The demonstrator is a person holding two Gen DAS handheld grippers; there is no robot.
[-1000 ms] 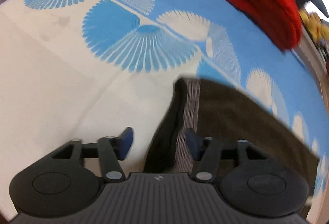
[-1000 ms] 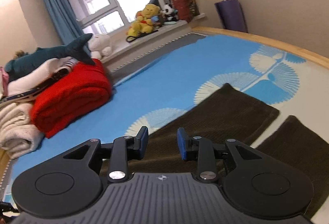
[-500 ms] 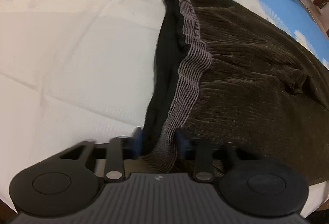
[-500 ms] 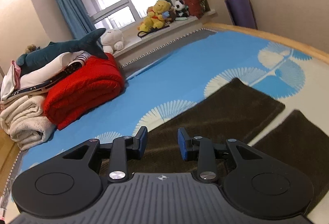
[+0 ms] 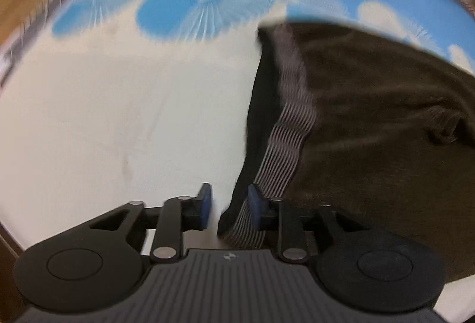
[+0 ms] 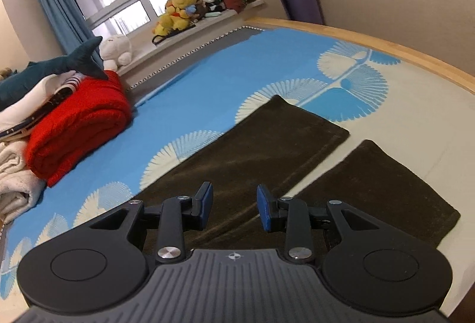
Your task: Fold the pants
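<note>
Here, pants: the dark brown pants (image 5: 371,121) lay flat on the bed (image 5: 118,115); we saw the waistband (image 5: 292,127), a grey ribbed strip, at the near end in the left wrist view, and the two legs running away from us in the right wrist view, well apart at the hems.
Long axis: it ran from the waistband out to the hems, roughly along the line in which both tools pointed; we judged the fold would turn on this axis.
Left tool: the left tool (image 5: 228,207) sat at the waistband's near corner, its jaws a moderate gap apart; the dark edge of the cloth and the grey strip passed between the blue pads (image 5: 204,204), but we saw a pale gap beside one pad, so nothing was pinched; the view was blurred.
Right tool: the right tool (image 6: 234,207) hovered over the upper part of the far leg (image 6: 252,145), jaws wide and empty; the near leg (image 6: 386,192) lay to its right.
Nearer hand: the left, we judged, since the waistband was already between its pads; the right had cloth below it but none within its jaws.
Surroundings: a red blanket (image 6: 77,130) lay folded to the left on the blue patterned cover, well apart from the pants.
</note>
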